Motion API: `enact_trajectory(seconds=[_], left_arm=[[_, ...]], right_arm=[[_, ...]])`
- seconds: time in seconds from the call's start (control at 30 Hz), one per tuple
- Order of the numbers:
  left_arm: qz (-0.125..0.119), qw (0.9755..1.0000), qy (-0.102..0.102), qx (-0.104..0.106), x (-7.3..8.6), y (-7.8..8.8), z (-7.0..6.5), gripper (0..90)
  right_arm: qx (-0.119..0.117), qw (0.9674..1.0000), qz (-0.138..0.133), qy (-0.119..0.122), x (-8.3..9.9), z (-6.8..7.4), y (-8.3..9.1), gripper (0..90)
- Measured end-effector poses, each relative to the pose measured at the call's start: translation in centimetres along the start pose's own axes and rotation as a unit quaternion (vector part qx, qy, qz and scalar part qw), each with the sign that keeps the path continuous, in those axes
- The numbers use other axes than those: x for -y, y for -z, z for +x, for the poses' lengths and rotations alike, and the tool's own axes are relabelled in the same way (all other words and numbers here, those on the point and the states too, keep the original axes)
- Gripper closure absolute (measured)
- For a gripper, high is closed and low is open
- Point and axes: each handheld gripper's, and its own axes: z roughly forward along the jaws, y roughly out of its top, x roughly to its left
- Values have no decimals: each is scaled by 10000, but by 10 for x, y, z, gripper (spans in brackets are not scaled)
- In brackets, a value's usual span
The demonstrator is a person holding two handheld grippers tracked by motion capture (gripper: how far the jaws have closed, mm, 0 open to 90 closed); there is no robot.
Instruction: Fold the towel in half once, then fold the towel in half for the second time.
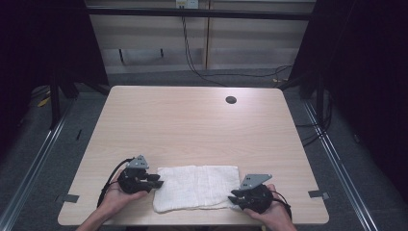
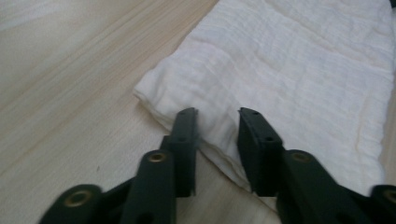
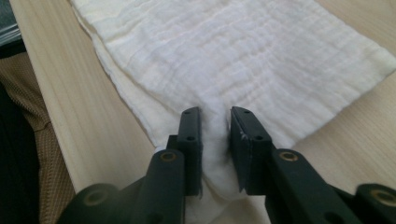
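a folded white cloth (image 1: 197, 186) lies flat near the front edge of the wooden table (image 1: 192, 120), soft, light and likely to sag, best taken at its short ends. the left gripper (image 1: 155, 181) pinches the left hem, the right gripper (image 1: 234, 197) the right corner, jaws narrowed on bunched fabric.

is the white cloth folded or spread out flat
Folded: the white cloth lies as a neat rectangle with stacked layers showing along its edge.

A pale wooden tabletop (image 1: 192, 120) with a round cable hole (image 1: 231, 99) is flanked by dark curtains (image 1: 370, 72), grey floor (image 1: 48, 159) and a panelled far wall (image 1: 240, 38).
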Motion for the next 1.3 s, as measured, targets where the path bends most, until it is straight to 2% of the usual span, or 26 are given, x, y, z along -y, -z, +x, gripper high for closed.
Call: enact_trajectory(seconds=[0.03, 0.1, 0.17, 0.27, 0.37, 0.43, 0.5, 0.57, 0.63, 0.7, 0.73, 0.77, 0.8, 0.83, 0.9, 0.93, 1.0, 1.07, 1.13, 1.27, 1.3], left_arm=[[71, 9999, -49, 88, -3, -2, 1, 769], [61, 9998, 73, 180, -6, -6, 2, 818], [44, 9997, 86, 226, -11, -12, 1, 843], [55, 9997, 29, 225, -19, -21, -4, 846], [104, 9993, 29, 351, -25, -27, -8, 845], [98, 9991, 3, 417, -25, -29, -10, 845], [147, 9988, -46, 469, -24, -27, -13, 843], [78, 9986, 1, 521, -22, -27, -13, 839], [63, 9987, 38, 512, -21, -25, -11, 809], [-20, 9989, -83, 456, -20, -20, -10, 776], [-121, 9996, -95, 253, -20, -15, -9, 726], [-121, 9996, -95, 253, -20, -15, -9, 701], [-206, 9994, 21, 291, -21, -12, -5, 669], [-276, 9993, 86, 253, -21, -9, -3, 669], [-424, 9987, 179, 208, -22, -4, 1, 652], [-498, 9983, 235, 209, -23, -2, 3, 626], [-580, 9977, 310, 190, -26, 1, 6, 616], [-595, 9978, 252, 130, -31, 3, 8, 595], [-554, 9981, 217, 150, -39, 4, 13, 609], [-629, 9971, 389, 185, -45, 2, 25, 599], [-566, 9977, 336, 165, -46, 1, 26, 586]], right_arm=[[-42, 10000, 29, -58, 0, -2, 1, 802], [-98, 9998, 36, -183, 1, -8, 2, 823], [-100, 9997, 64, -220, 4, -12, 5, 839], [-14, 9996, 115, -276, 8, -17, 10, 839], [16, 9991, 88, -408, 15, -27, 16, 840], [102, 9985, 127, -518, 19, -31, 21, 840], [86, 9984, 61, -554, 23, -34, 23, 837], [94, 9981, 87, -603, 25, -32, 25, 803], [66, 9978, 99, -650, 24, -29, 26, 729], [81, 9976, 34, -687, 24, -26, 26, 628], [139, 9977, -98, -660, 20, -23, 27, 561], [139, 9977, -98, -660, 20, -23, 27, 561], [113, 9974, -315, -637, 13, -21, 30, 546], [113, 9974, -315, -637, 13, -21, 30, 546], [70, 9971, -511, -568, 3, -16, 33, 535], [-11, 9966, -665, -494, -7, -10, 32, 534], [-51, 9963, -730, -449, -12, -6, 31, 534], [-172, 9958, -848, -310, -23, 1, 28, 535], [-149, 9946, -1006, -184, -34, 9, 27, 539], [-454, 9935, -1023, -189, -54, 19, 20, 539], [-522, 9939, -953, -178, -58, 21, 15, 538]])
